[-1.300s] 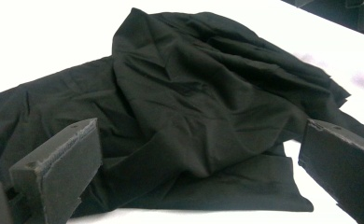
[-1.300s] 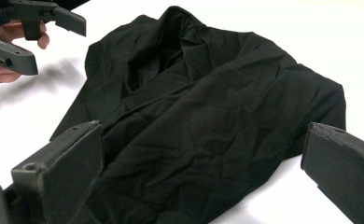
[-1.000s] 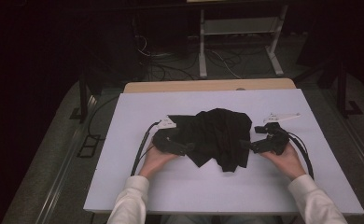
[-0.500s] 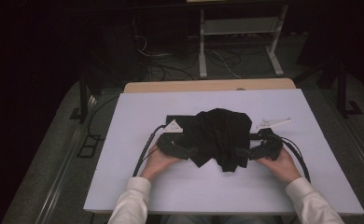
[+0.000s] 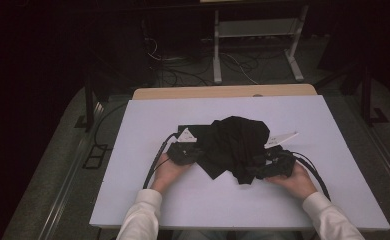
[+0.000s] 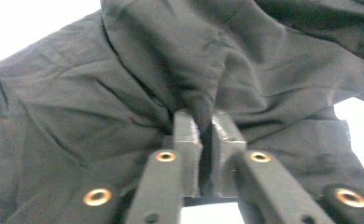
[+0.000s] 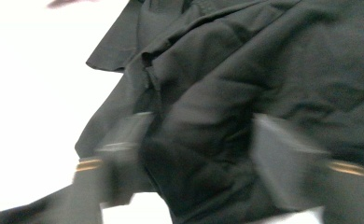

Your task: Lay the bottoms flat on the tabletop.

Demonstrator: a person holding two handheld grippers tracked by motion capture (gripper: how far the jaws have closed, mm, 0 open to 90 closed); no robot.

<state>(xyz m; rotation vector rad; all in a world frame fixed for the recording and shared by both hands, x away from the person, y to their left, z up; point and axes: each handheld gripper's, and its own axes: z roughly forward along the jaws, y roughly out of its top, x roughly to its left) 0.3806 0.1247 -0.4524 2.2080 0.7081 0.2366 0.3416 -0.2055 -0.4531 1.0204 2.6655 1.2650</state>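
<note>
A crumpled black cloth (image 5: 235, 145) lies mid-counter (image 5: 148, 120) between both hands. The left gripper (image 6: 203, 128) has its jaws closed on a thin pinch of fabric, which could slip free under a pull. The right gripper (image 7: 196, 140) has its jaws wide apart around a thick fold (blurred), so it may bunch several layers. The high view alone shows the whole heap.

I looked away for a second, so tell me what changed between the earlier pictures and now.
Both grippers closed in on the black cloth from its two sides. The left gripper is now shut on a fold of it. The right gripper has its jaws apart around a bunch of cloth, blurred. The cloth stayed crumpled mid-table, and the hands kept to their own sides.
</note>
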